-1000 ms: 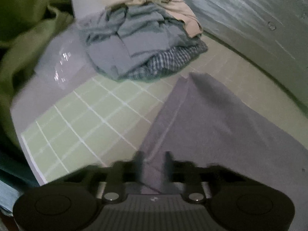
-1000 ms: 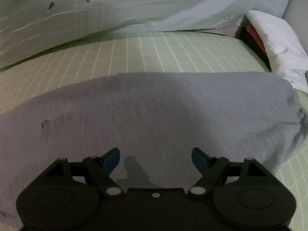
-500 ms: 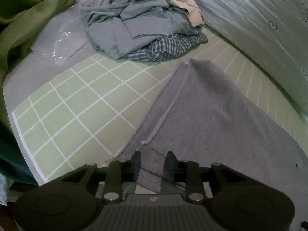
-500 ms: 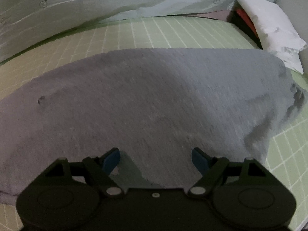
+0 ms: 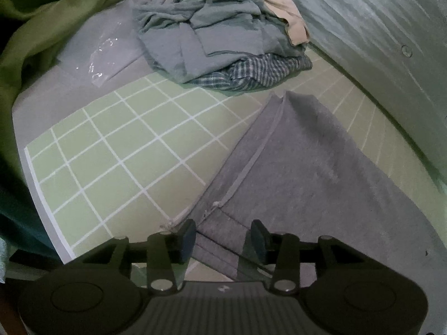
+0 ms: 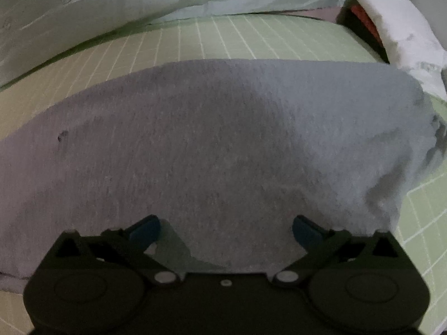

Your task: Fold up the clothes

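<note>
1. Left wrist view: the left hand-held gripper (image 5: 222,238) has just been opening; its fingers stand partly spread on either side of the grey garment's (image 5: 315,173) hemmed corner, the cloth lying between the pads without being pinched.
2. The grey garment lies flat on the bed (image 5: 117,150), spread over a green checked sheet, its seamed edge running away from the gripper towards a pile of clothes (image 5: 220,44) at the far side.
3. The pile, grey-blue, checked and beige pieces, sits just beyond the garment's far corner, apart from it.
4. Open sheet lies to the left of the garment, out to the sheet's white-bordered edge; a clear plastic wrapper (image 5: 104,55) and a green cloth (image 5: 42,36) sit beyond that.
5. Right wrist view: the right hand-held gripper (image 6: 226,229) has just been opening to full spread; it holds nothing, and the garment (image 6: 223,139) lies beneath and ahead of it.
6. Beyond the garment's far edge runs a bare strip of checked sheet up to a pale quilt (image 6: 139,2); a white pillow (image 6: 399,33) lies at the far right corner.
</note>
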Demonstrator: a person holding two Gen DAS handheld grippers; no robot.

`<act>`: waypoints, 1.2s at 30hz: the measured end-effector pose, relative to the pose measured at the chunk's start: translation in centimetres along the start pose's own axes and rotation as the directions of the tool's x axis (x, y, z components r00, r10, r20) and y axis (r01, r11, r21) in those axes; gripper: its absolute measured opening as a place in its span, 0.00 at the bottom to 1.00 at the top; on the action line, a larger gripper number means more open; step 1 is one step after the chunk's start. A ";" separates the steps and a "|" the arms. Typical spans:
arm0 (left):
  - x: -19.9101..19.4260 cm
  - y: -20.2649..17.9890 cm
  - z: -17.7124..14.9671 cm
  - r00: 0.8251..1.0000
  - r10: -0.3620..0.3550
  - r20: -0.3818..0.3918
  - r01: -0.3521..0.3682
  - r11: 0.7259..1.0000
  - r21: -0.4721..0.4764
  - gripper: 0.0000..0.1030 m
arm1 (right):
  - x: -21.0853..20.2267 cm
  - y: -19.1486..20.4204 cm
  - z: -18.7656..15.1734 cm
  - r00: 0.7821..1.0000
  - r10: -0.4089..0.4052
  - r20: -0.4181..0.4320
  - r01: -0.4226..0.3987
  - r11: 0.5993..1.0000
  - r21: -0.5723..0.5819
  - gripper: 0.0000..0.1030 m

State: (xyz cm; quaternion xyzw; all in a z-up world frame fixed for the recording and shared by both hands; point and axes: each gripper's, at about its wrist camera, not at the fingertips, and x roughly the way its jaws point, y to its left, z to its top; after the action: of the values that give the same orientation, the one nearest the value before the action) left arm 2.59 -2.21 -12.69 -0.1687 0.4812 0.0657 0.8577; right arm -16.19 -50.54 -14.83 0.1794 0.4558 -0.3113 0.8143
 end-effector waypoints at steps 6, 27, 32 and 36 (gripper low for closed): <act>0.2 -0.5 -0.2 1.000 0.007 0.000 -0.007 1.000 0.018 0.37 | 0.0 0.2 0.0 1.000 -0.001 0.003 0.001 1.000 -0.002 1.00; -1.0 2.4 -0.2 0.994 0.090 0.059 -0.088 0.995 -0.036 0.01 | 0.0 -0.2 0.1 1.000 0.002 -0.004 -0.002 1.000 -0.006 1.00; -0.9 2.8 0.0 0.992 0.115 0.043 -0.113 0.993 -0.044 0.36 | 0.1 -0.5 0.2 1.000 0.005 -0.004 -0.005 1.000 -0.005 1.00; -0.7 3.0 0.6 0.990 0.131 0.060 -0.127 0.990 -0.065 0.56 | 0.1 -0.6 0.2 1.000 0.007 -0.006 -0.007 1.000 -0.008 1.00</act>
State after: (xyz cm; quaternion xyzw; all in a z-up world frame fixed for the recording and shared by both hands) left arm 1.83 0.88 -12.46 -0.1612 0.4612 0.1410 0.8611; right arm -16.43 -51.12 -14.78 0.1787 0.4589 -0.3063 0.8147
